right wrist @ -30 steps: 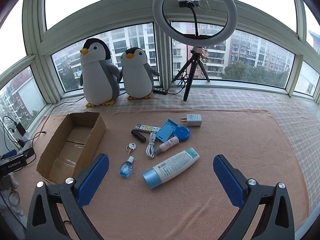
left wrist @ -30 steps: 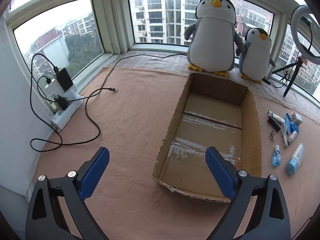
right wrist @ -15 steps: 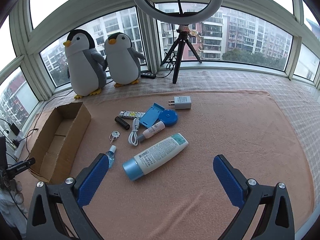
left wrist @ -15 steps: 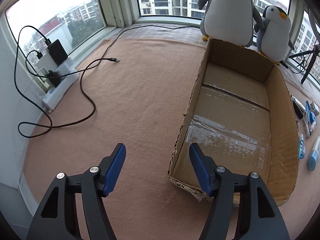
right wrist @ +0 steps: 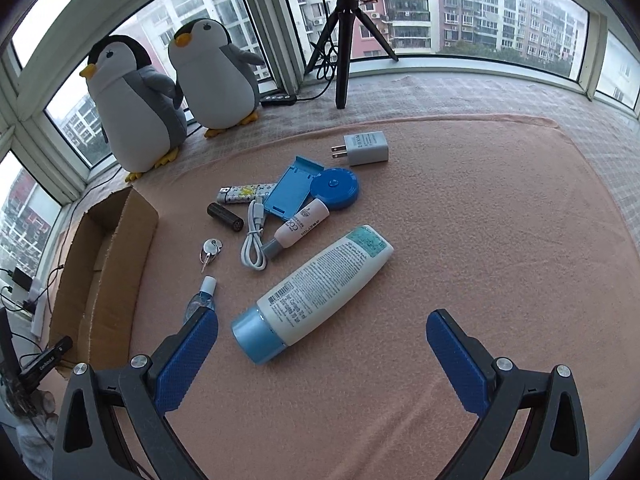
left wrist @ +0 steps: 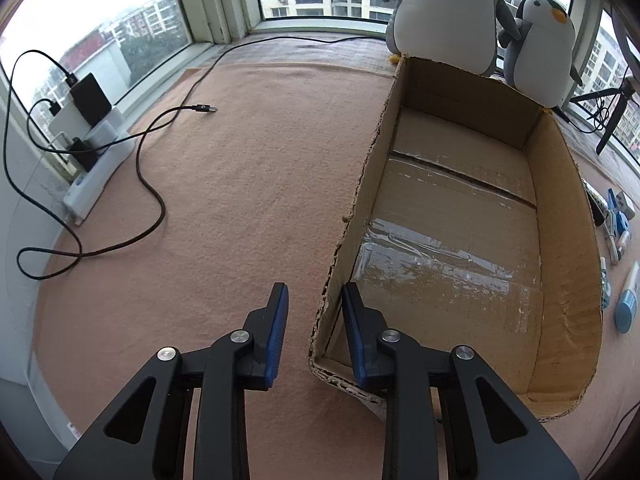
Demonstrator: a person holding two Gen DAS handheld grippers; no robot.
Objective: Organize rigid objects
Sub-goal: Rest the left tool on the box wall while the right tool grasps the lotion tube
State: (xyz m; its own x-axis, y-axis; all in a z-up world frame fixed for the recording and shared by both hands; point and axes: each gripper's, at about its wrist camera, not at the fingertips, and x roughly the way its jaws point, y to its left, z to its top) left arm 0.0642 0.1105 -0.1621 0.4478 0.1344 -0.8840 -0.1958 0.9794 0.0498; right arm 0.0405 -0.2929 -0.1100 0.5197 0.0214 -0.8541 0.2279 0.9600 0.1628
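2 grippers: both low over the mat, nothing lifted yet.
L gripper (left wrist: 314, 312): jaws closing astride the near-left wall of the cardboard box (left wrist: 568, 216), 1 finger outside, 1 inside. A slim gap shows each side of the wall, so pads not pressing yet.
R gripper (right wrist: 322, 344): spread wide, holding nothing, cap end of the lotion tube (right wrist: 316, 292) between its fingers.
Box: open top, nothing in it, taped floor bare; it's the landmark for all below.
Lotion tube: nearest big item right of box, lying flat, cap toward the camera.
Small blue bottle (right wrist: 201, 300): btw box and tube, just by R gripper's left finger.
Keys (right wrist: 210, 250): a bit farther, close to box's right wall.
White cable (right wrist: 254, 236), pink tube (right wrist: 300, 226), black cylinder (right wrist: 225, 217): mid cluster right of box.
Blue case (right wrist: 292, 192), blue round disc (right wrist: 335, 188), patterned lighter (right wrist: 244, 194): beyond those, touching or overlapping.
Charger plug (right wrist: 366, 148): farthest item from box, apart from the cluster.
2 plush penguins (right wrist: 176, 96): behind box at the window.
Risk 1: thin torn wall may buckle or tear when clamped, letting the box skid.
Risk 2: R left finger may knock the small bottle as it closes.
Risk 3: smooth round tube, esp. if gripped at the cap, could roll or squirt out.
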